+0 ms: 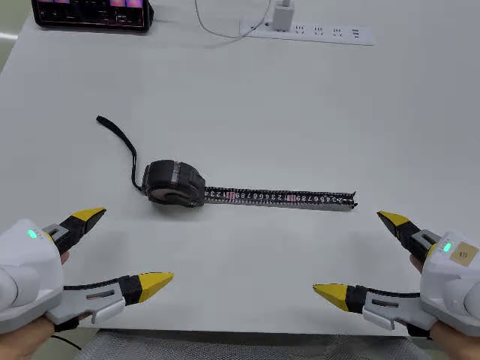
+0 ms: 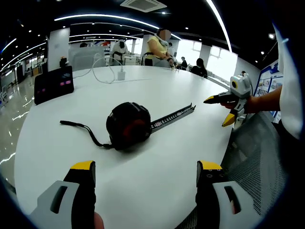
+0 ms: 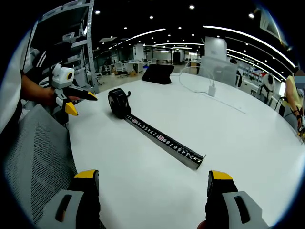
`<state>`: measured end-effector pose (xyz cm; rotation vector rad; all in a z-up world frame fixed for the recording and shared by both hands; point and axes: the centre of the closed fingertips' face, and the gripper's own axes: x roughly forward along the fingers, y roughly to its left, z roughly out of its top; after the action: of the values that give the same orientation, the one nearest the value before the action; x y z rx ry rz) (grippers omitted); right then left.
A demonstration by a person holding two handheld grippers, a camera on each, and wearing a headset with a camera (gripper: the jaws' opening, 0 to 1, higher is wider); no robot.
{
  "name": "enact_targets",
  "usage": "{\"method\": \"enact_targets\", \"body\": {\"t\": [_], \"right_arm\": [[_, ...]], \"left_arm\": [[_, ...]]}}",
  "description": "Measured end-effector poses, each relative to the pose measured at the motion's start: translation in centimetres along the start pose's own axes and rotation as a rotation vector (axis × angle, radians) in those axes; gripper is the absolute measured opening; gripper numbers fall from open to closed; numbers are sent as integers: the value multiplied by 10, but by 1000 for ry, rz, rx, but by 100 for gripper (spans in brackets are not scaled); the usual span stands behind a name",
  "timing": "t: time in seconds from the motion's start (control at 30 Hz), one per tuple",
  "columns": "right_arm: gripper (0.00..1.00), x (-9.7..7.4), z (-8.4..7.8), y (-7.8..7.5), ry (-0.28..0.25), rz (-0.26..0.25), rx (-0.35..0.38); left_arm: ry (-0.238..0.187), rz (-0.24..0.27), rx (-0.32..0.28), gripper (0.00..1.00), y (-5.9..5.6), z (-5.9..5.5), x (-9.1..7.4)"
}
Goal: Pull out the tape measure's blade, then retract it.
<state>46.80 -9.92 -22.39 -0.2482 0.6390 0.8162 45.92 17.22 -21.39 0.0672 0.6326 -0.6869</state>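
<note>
Worktop (image 1: 247, 97) in plain white is spreading across the head view and carrying all the things. At the lower left of the frame the left hand-held gripper (image 1: 132, 246) is hovering, and at the lower right the right hand-held gripper (image 1: 352, 252). Both are showing yellow-tipped jaws standing wide apart and gripping nothing. The tape measure (image 1: 174, 183), a black case, is lying on the worktop left of centre. Its blade (image 1: 279, 198) is lying flat and drawn out, running from the case toward the right and ending near the right hand-held gripper, apart from it. A dark tablet (image 1: 91, 13) is sitting at the upper left edge. A white power strip (image 1: 315, 31) is lying along the top, right of centre, with a white charger (image 1: 283, 15) plugged in and a white cable (image 1: 225, 30) looping off to its left. A black wrist strap (image 1: 120, 139) is trailing from the case toward the upper left.
</note>
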Motion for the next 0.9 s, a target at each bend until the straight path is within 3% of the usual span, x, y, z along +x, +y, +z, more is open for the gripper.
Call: {"method": "enact_targets", "body": {"t": [0.9], "right_arm": [[94, -7, -3, -10, 0, -23, -5]], "left_arm": [[-1, 7, -7, 84, 1, 0, -2]]}}
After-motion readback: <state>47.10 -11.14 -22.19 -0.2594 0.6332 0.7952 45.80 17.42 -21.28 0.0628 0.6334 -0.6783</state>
